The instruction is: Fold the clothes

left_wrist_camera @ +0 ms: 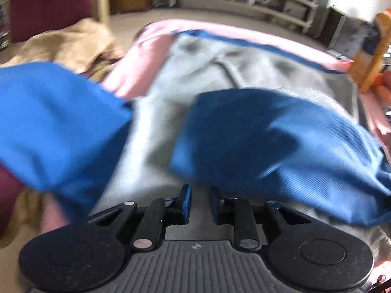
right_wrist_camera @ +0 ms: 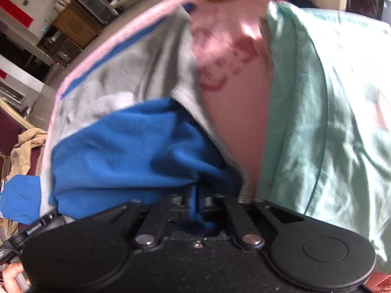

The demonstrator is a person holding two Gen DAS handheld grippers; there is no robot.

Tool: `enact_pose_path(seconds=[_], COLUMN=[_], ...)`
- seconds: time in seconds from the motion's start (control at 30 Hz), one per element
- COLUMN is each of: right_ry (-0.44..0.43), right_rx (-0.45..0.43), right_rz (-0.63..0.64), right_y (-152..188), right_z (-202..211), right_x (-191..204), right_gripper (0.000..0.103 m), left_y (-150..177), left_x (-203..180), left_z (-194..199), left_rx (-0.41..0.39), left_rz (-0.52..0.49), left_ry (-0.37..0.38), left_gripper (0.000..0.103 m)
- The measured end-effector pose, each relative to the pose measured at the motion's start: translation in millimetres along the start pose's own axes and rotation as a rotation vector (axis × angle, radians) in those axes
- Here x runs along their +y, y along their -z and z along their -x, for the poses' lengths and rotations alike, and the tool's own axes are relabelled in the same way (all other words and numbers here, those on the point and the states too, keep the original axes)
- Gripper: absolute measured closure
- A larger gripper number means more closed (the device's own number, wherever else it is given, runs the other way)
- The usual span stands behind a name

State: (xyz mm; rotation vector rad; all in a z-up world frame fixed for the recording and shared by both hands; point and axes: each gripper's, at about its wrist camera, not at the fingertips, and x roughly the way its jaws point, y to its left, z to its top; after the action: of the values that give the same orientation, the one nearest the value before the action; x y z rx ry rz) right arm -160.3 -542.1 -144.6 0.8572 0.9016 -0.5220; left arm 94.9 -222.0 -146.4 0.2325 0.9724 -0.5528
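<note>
- Nearest in the right wrist view, the right gripper [right_wrist_camera: 195,199] at lower centre is clamped on a fold of the blue knit sleeve [right_wrist_camera: 136,151] of a grey-and-blue sweatshirt [right_wrist_camera: 127,73]; blue cloth shows pinched between its closed fingers.
- Nearest in the left wrist view, the left gripper [left_wrist_camera: 200,204] at bottom centre stands with its fingers parted and nothing between them, over the sweatshirt's grey body [left_wrist_camera: 220,73].
- The sweatshirt is spread on a pink cloth-covered worktop [left_wrist_camera: 136,73]. In the left view one blue sleeve lies across the grey body at right centre, and a second blue sleeve [left_wrist_camera: 56,122] fills the left of the frame, blurred; whether it lies flat or hangs I cannot tell.
- Judgement: the fold is partway, at the sleeves-inward stage; the body looks still spread full length.
- Only the right view shows a mint-green garment [right_wrist_camera: 330,122] at right and a red print on the pink cloth.
- Only the left view shows a crumpled tan garment [left_wrist_camera: 80,44], upper left.
</note>
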Motion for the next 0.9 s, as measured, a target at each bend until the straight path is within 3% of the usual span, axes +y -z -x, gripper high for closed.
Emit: enact_pose_path(seconds=[0.03,0.17,0.23,0.37,0.47,0.57,0.73,0.9], right_ry=[-0.022,-0.205,-0.293,-0.436,-0.539,-0.541,-0.452,-0.418], right_rx=[-0.040,-0.137,-0.189,-0.286,-0.358,-0.385,-0.296,-0.255], right_rz=[0.011,-0.049,-0.057,-0.016,0.015,0.033,0.043,0.073], right_y=[1,5,8,10,11,11,15,30], right_z=[11,53,71,87,98,89,57,44], right_x=[5,32,55,118,166,204,247,267], right_gripper=[0.071,0.069,0.058,0.051,0.039,0.037,0.037,0.039], left_y=[-1,-12,-18,-30,-40,-41,-33,-43], left_x=[6,60,89,157,220,286,353,365], left_z=[10,65,91,123,133,130,94,70], left_rx=[-0.002,-0.145,-0.221,-0.334,-0.385,-0.397,-0.383,-0.362], left_rz=[0.021,0.162,0.225,0.303,0.443,0.659,0.943,0.998], left_ry=[-0.011,0.046,0.062,0.013,0.007,0.022,0.196,0.240], left_gripper=[0.080,0.073,0.073,0.073,0.071,0.070,0.072,0.072])
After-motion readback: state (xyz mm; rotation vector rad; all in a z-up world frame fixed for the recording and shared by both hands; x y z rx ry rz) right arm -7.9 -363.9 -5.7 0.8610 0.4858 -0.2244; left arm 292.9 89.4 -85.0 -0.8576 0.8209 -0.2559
